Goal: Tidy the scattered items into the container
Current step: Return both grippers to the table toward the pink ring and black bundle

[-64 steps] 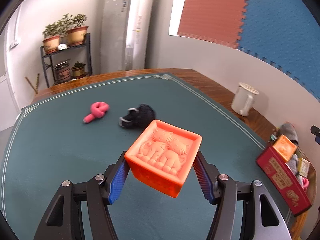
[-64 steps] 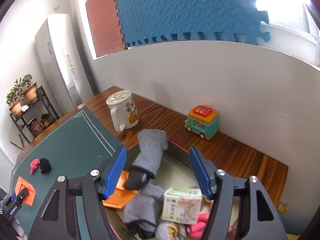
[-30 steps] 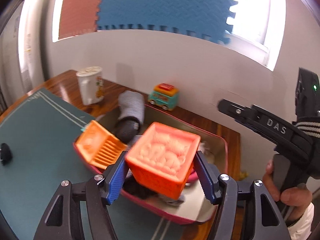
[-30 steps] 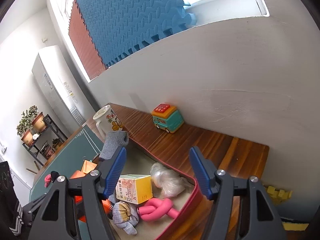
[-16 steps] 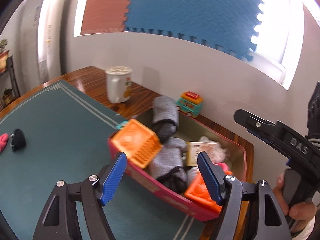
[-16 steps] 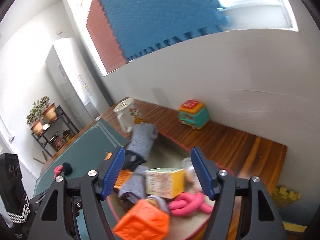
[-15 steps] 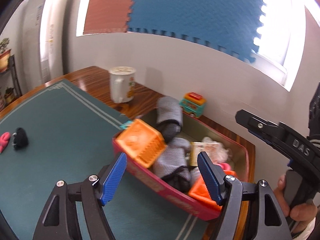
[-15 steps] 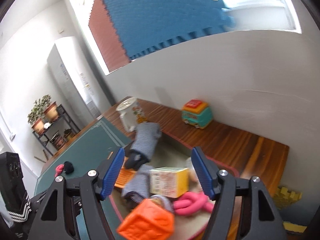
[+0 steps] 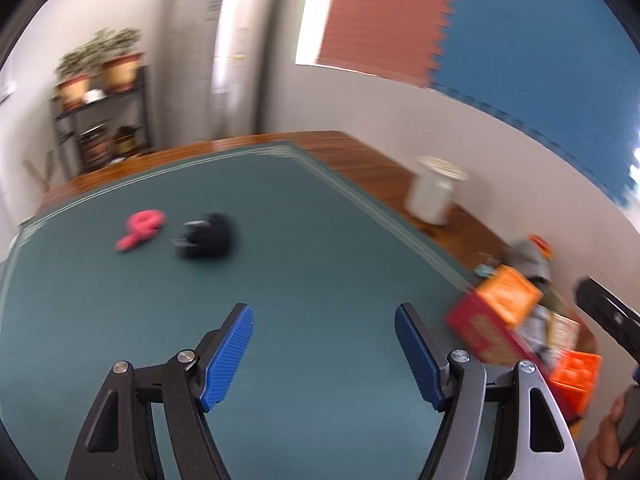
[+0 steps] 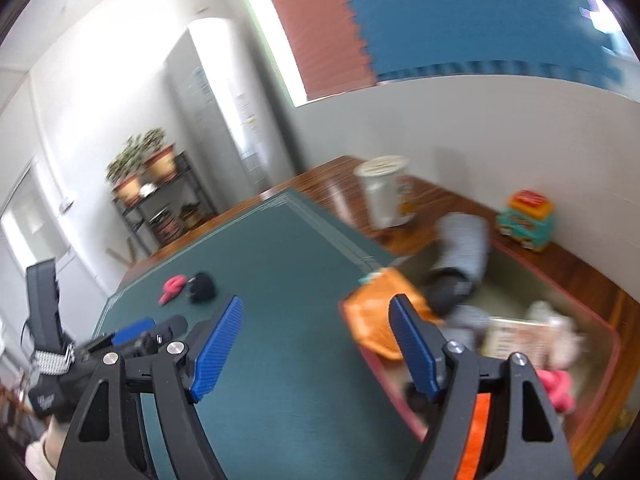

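While the red box (image 10: 604,332) at the tabletop's (image 9: 304,280) right edge holds orange blocks (image 9: 506,294), socks and a carton, a pink knot (image 9: 141,229) and black sock (image 9: 208,236) lie out on the green mat. Both claws hang empty above the mat: the left claw (image 9: 324,354) is wide apart, and the right claw (image 10: 316,346) is spreading its jaws further.

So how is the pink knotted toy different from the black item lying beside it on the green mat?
The pink knotted toy is bright pink, and the black item is nearly all black with a pale patch at one end. The pink toy is long, with a loop and a tail, and the black item is a rounder bundle. The black item looks bulkier. Both lie loose on the green mat, close side by side, outside the red container.
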A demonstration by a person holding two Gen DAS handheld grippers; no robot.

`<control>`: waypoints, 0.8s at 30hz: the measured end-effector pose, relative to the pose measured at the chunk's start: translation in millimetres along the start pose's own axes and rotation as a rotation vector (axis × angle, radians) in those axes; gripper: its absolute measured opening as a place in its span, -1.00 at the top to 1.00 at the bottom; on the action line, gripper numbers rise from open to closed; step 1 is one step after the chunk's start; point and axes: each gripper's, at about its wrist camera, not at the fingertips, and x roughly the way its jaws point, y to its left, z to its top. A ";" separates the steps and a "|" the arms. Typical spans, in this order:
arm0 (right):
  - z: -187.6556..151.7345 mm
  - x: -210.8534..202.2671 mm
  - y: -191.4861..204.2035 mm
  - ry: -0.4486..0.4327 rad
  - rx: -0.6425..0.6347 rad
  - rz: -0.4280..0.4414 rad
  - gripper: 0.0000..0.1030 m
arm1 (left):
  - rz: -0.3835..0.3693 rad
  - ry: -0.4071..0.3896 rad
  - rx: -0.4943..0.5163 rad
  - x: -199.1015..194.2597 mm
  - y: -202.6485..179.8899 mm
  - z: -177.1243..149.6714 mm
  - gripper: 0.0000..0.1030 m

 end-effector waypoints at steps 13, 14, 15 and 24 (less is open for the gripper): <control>-16.3 95.8 85.9 0.172 -0.146 0.080 -0.54 | 0.267 -0.012 -0.175 8.0 156.1 14.3 -0.46; -16.4 102.3 90.4 0.180 -0.157 0.078 -0.54 | 0.283 -0.009 -0.177 11.6 162.0 16.0 -0.46; -15.7 108.5 94.1 0.186 -0.164 0.076 -0.54 | 0.289 -0.009 -0.178 13.0 167.1 15.8 -0.46; -12.5 159.7 114.3 0.230 -0.189 0.057 -0.54 | 0.341 0.013 -0.124 42.5 180.5 22.6 -0.46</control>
